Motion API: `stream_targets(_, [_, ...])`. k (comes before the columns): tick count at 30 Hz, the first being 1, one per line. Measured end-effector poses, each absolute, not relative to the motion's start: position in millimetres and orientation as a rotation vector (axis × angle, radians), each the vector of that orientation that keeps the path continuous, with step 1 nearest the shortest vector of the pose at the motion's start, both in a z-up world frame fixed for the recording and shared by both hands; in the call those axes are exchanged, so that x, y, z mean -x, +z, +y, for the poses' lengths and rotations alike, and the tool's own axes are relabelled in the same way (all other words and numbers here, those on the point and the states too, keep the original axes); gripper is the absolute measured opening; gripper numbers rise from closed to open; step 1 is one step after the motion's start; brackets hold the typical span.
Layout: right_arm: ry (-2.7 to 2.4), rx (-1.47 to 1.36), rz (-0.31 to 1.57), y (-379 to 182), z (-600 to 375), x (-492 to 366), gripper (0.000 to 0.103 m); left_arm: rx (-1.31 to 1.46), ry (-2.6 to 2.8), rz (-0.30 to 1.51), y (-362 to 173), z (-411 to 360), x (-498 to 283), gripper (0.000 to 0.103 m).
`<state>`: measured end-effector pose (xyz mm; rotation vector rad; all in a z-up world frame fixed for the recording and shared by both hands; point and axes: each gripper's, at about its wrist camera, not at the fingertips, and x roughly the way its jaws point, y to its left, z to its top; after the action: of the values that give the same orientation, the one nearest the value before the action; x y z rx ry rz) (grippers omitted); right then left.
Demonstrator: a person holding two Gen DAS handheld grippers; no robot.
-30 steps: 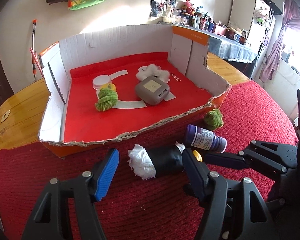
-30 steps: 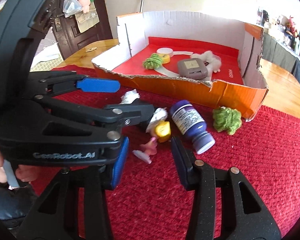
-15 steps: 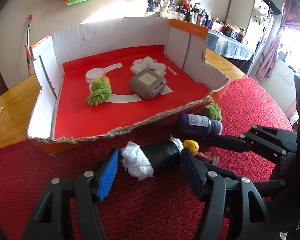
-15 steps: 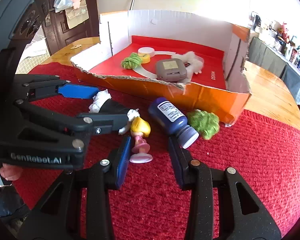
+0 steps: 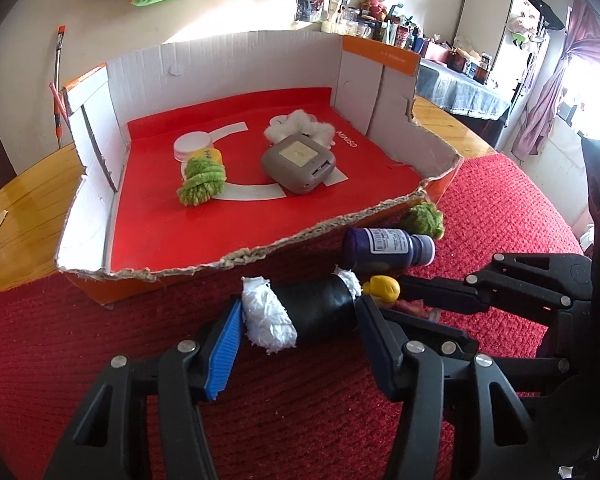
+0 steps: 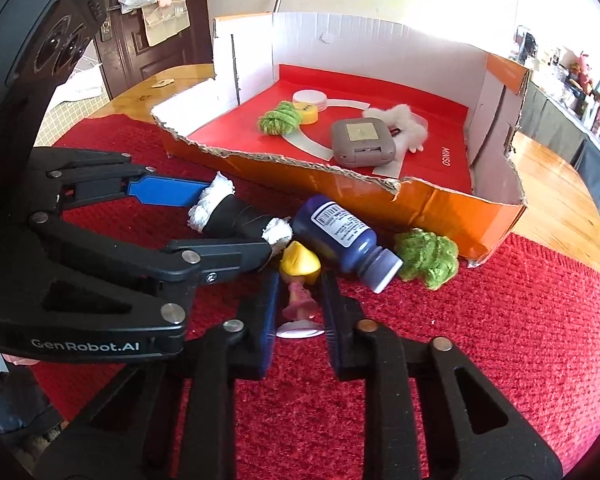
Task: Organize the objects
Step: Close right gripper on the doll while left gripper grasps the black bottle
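Both tools closing on crowded toys

The left tool [image 5: 296, 340] is closing around the black roll [image 5: 304, 312], the right tool [image 6: 300, 304] pinching the small doll [image 6: 298, 280]; either may be nudging the purple bottle [image 6: 344, 240] rolling.

Left gripper [image 5: 296, 340] jaws closing around black roll [image 5: 312, 312], red cloth [image 5: 60, 360].

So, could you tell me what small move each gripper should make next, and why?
Probably finish closing, then lift. The left gripper straddles the black roll and the right gripper the small doll; both have just been closing. Both things lie on the red cloth, outside the box.
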<state>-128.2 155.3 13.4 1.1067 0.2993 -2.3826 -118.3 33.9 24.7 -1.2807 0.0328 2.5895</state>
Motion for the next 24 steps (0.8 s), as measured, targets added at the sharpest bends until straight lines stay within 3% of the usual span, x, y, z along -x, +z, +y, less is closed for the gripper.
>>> stream_targets(24, [-2.376,-1.055,0.233,35.0,154.3,116.9,0.019,1.180,2.673,-0.006,52.7,14.3,95.9,0.058])
